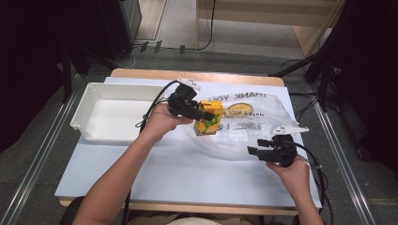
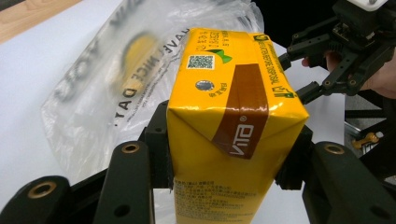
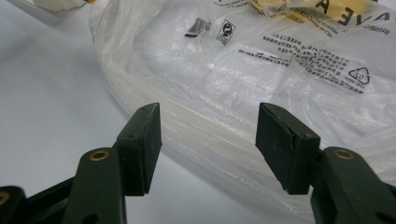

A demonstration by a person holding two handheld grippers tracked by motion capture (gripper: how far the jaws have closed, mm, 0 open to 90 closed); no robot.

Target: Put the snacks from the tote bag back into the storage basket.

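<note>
- Carton (image 1: 209, 117) of drink, yellow with a brown band, sits clamped in the left gripper (image 1: 202, 115) near the middle of the table (image 1: 141, 168) in the high view, just at the left edge of a clear plastic bag (image 1: 248, 126) that lies flat to its right. It seems to be either coming out of the bag's mouth or going in; which one I cannot tell.
- A white tray (image 1: 89, 117) lies to the far left, well apart from the carton, and looks a likely place to put or fetch things.
- The right gripper (image 1: 253, 151) hovers at the bag's near right edge, its jaws apart with nothing between them, probably ready to pin or lift the plastic so that the bag holds steady.
- From the left gripper view, the carton (image 2: 233, 135) is seen close up: both pads press its side walls below the folded top, which explains the firm hold on a smooth box. This view also shows the print, code square and foil straw hole, which the high view is too small to give. The bag (image 2: 112, 79) lies behind it, and the right gripper (image 2: 303, 74) stands farther off.
- From the right gripper view, the open jaws frame the bag's (image 3: 261, 74) rolled rim without touching it, a gap the high view leaves unclear.
</note>
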